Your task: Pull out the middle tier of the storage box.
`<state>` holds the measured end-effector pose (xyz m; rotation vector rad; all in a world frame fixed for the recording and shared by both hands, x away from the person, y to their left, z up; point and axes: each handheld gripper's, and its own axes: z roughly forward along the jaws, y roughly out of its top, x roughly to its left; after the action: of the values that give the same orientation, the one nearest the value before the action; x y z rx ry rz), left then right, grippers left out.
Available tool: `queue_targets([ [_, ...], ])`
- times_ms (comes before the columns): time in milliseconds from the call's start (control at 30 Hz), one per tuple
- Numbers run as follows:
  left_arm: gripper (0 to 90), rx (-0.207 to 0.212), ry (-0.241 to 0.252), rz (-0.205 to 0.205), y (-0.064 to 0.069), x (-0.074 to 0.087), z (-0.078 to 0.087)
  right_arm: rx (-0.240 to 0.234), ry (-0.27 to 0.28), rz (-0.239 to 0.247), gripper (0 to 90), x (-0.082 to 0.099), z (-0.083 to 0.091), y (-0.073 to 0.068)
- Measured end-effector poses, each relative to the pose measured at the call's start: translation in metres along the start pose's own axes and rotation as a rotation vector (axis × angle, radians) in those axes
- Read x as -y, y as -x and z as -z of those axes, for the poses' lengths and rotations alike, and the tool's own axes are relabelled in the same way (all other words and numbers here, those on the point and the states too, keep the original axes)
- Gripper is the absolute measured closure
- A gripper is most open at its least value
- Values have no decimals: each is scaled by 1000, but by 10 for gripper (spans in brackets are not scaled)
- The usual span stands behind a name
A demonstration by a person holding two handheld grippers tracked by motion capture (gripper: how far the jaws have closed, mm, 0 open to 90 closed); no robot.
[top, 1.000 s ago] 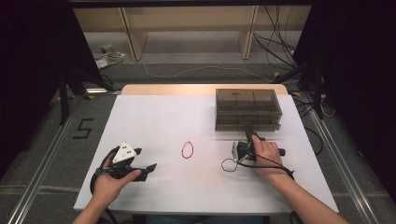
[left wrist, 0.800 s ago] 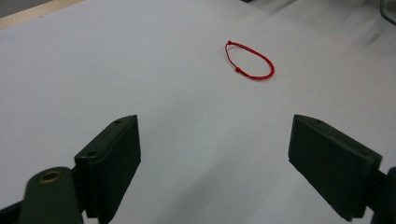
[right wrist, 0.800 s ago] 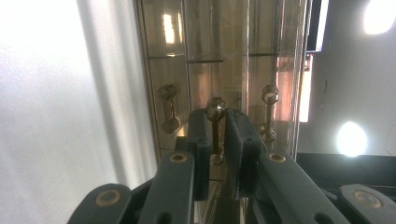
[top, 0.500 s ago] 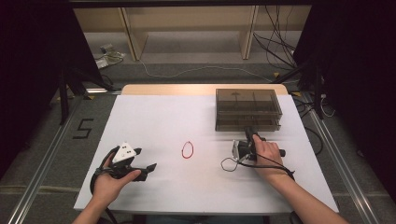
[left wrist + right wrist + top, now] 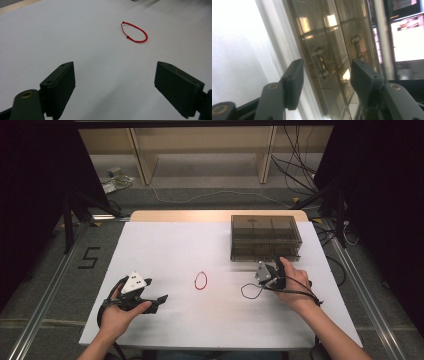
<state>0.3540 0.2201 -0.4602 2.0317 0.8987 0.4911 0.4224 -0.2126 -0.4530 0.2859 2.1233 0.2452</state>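
While right gripper nears drawer handle, jaws spread: centre handle, then pinch. Left gripper spread, idle.

Left hand grips the left tool low at the near-left, jaws spread wide and level. Right hand holds the right tool rolled sideways, jaws parted, forearm angled inward.

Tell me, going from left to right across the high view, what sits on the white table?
Left gripper in the person's left hand → red string bracelet → right gripper in the right hand, just in front of the smoky transparent drawer box.
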Motion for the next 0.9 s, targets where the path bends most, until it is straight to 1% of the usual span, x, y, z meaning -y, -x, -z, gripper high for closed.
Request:
queue_targets([
  [33,169,0,0,1,0,0,0,-35,0,-21,462,3,-1,6],
  [67,170,0,-1,1,0,0,0,-50,3,-26,497,5,-1,10],
  [100,170,0,-2,3,0,0,0,-83,10,-29,512,7,-2,15],
  [133,171,0,-1,5,0,1,0,-119,-2,-46,512,10,-3,21],
  [167,171,-1,0,7,-1,1,1,-134,-10,-56,513,11,-4,24],
  [200,171,-2,1,8,-1,1,1,-149,-17,-54,514,14,-4,28],
  [267,171,-4,1,8,-1,1,1,-198,-27,-42,514,19,-7,37],
  [300,171,-3,1,9,-1,1,1,-208,-33,-44,520,20,-8,40],
  [367,171,-1,-1,5,0,1,1,-227,-27,-50,547,24,-10,47],
  [467,171,0,-3,5,0,1,0,-271,-27,-25,578,30,-12,57],
  [533,171,1,-4,5,1,1,0,-316,-45,-8,601,33,-15,63],
  [667,171,4,-2,5,1,1,0,-364,-58,-9,665,37,-19,70],
  [767,172,5,-3,7,1,1,-1,-409,-68,14,701,38,-22,74],
  [900,172,6,-6,6,1,1,-1,-440,-62,46,745,39,-25,78],
])
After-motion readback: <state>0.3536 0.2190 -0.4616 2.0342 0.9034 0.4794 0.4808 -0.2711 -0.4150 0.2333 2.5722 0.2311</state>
